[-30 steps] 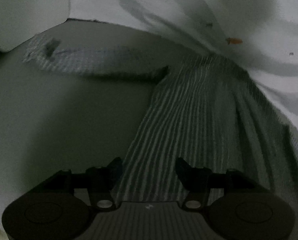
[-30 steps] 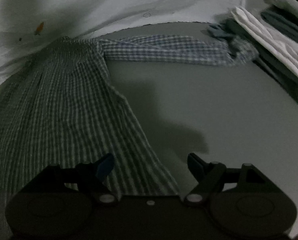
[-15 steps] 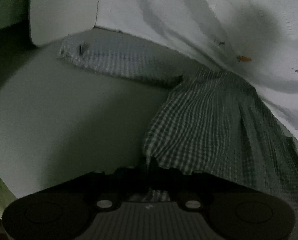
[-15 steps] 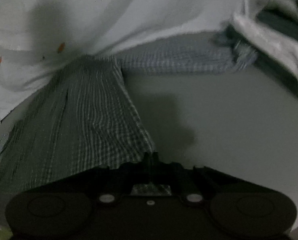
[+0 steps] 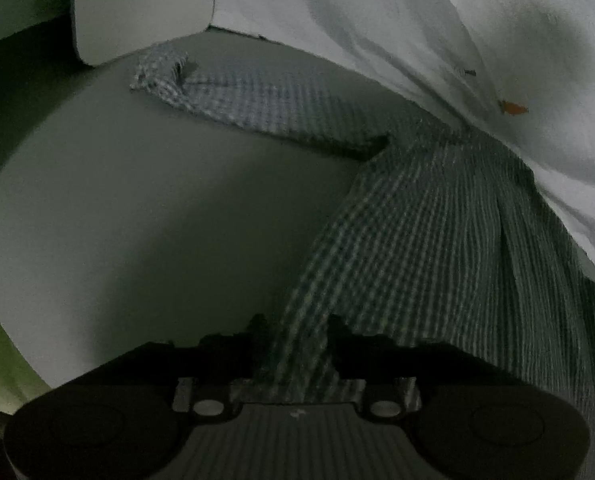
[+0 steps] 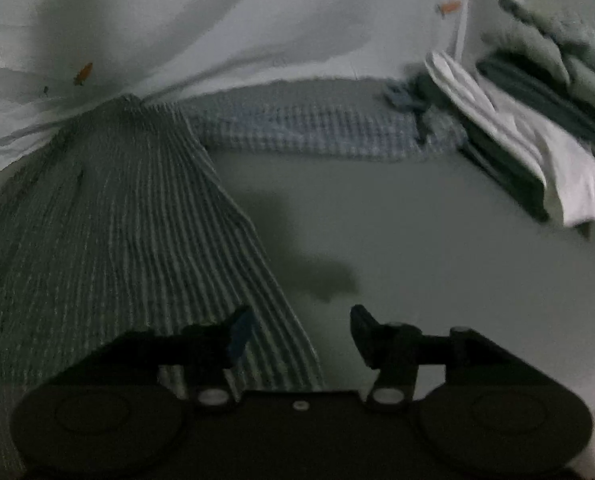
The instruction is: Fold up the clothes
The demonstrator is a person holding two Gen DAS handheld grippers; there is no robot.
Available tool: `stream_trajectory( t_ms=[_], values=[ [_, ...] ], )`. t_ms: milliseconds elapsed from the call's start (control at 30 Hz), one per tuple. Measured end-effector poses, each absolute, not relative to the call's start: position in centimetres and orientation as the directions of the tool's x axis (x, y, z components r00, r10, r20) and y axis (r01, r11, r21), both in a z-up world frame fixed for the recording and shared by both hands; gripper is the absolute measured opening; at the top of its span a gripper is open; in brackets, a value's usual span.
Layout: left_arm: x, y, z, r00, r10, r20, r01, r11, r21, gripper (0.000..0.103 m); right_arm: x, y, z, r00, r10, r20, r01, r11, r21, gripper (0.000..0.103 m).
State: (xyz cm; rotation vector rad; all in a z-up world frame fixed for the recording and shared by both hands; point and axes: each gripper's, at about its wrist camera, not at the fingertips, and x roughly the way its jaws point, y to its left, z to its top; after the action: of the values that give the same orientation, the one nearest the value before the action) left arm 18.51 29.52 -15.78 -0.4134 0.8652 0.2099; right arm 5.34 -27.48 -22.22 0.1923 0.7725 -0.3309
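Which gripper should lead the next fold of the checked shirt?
Left. The left gripper is shut on the checked shirt, its hem bunched between the fingers. The right gripper is open beside the shirt's edge and holds nothing.

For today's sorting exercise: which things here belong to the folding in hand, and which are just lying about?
In the job:
- grey-and-white checked cotton shirt
- left gripper, shut on its hem
- right gripper, open beside its edge

Lying about:
- white sheet with small orange marks
- stack of folded clothes
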Motion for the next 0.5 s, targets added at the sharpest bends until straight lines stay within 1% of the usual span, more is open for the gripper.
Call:
stream_trajectory(
  t_ms=[33,67,100,200,233,367,433,500],
  values=[
    [18.6,29.7,-15.5,0.639,0.012,-0.769,-0.344,0.899,-0.271,0.049,6.0,-27.0,-22.0,0.681,-0.220,-0.699,0.355,0.933,0.052,0.070],
    [18.7,29.9,-15.2,0.643,0.012,-0.766,-0.345,0.897,-0.276,0.050,6.7,-26.5,-21.9,0.693,-0.216,-0.688,0.348,0.936,0.056,0.084],
    [18.8,30.3,-15.0,0.648,0.007,-0.762,-0.341,0.897,-0.282,0.052,7.4,-25.8,-21.9,0.702,-0.205,-0.682,0.338,0.939,0.066,0.093],
    [19.0,31.8,-14.4,0.649,0.007,-0.761,-0.331,0.903,-0.274,0.058,9.9,-23.1,-22.3,0.722,-0.158,-0.674,0.302,0.948,0.101,0.103],
    [19.2,32.3,-14.2,0.648,0.011,-0.762,-0.328,0.906,-0.266,0.062,10.9,-22.0,-22.6,0.721,-0.134,-0.680,0.287,0.951,0.117,0.103],
    [20.7,35.1,-13.7,0.658,0.027,-0.753,-0.323,0.913,-0.249,0.067,14.7,-17.2,-24.4,0.693,-0.031,-0.721,0.224,0.959,0.173,0.103],
    [21.8,36.8,-13.5,0.665,0.032,-0.746,-0.327,0.911,-0.252,0.068,16.5,-14.7,-25.4,0.692,-0.007,-0.722,0.197,0.964,0.179,0.103],
    [23.0,38.4,-13.3,0.673,0.037,-0.739,-0.331,0.908,-0.256,0.070,18.1,-12.6,-26.4,0.691,-0.015,-0.722,0.203,0.964,0.174,0.103]
  ],
)
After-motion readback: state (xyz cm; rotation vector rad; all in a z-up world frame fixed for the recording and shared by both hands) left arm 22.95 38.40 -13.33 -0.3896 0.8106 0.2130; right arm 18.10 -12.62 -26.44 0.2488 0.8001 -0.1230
